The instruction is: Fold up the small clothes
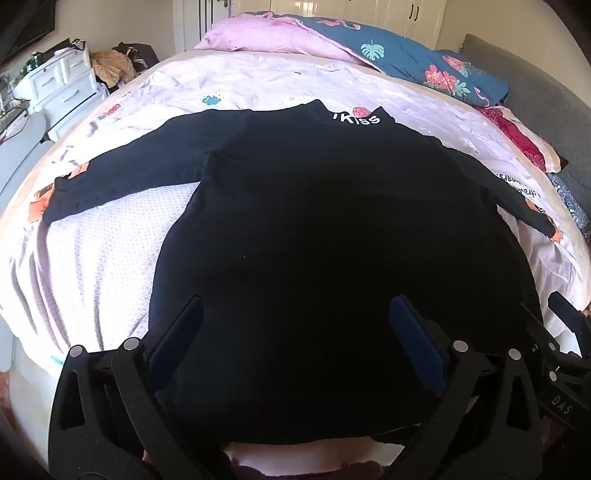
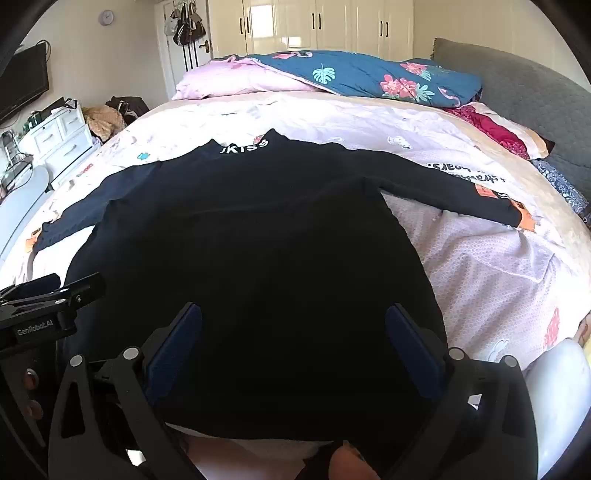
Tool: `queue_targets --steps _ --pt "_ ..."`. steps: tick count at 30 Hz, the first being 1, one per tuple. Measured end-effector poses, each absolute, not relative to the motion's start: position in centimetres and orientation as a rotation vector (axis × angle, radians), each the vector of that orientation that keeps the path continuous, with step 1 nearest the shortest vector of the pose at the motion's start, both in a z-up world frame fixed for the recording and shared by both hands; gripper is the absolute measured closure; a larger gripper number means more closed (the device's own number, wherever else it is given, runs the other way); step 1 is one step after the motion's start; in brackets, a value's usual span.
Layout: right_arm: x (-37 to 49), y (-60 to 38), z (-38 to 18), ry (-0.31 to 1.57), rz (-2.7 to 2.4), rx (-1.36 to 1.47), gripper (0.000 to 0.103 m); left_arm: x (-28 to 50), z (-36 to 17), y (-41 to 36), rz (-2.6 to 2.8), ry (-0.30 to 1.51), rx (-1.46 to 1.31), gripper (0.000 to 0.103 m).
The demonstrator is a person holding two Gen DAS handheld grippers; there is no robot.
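Both the left gripper (image 1: 295, 314) and right gripper (image 2: 293, 321) hover spread wide over the hem of a black long-sleeved top (image 1: 314, 229), seemingly not touching it. It lies flat on the white patterned bedsheet (image 1: 92, 251), collar pointing away, sleeves outstretched sideways. The collar reads "KISS" (image 1: 356, 117).

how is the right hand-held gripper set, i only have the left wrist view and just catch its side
Observer: The right hand-held gripper has its jaws wide open over the lower body of the black long-sleeved top, pinching nothing.
Operator: anything to the right of the top down near me
Observer: Yes, a smooth white rounded object sits at the near right edge of the pale printed bedsheet, apart from the top.
Operator: and the far wall, left of the wardrobes
Observer: Several handbags hang by the door, with a small round wall clock to their left.
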State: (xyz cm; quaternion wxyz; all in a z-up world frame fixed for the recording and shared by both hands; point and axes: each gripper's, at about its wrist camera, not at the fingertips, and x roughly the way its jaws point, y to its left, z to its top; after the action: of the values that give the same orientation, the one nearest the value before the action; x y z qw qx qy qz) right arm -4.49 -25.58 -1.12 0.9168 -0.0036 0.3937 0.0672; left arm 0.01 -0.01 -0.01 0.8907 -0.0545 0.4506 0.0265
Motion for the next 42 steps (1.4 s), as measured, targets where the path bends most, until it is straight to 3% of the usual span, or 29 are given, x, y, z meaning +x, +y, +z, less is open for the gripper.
queue_targets --steps 42 --pt "-5.2 -24.6 -0.7 0.800 0.139 -0.035 0.004 -0.2 0.2 0.6 0.047 0.920 -0.122 0.009"
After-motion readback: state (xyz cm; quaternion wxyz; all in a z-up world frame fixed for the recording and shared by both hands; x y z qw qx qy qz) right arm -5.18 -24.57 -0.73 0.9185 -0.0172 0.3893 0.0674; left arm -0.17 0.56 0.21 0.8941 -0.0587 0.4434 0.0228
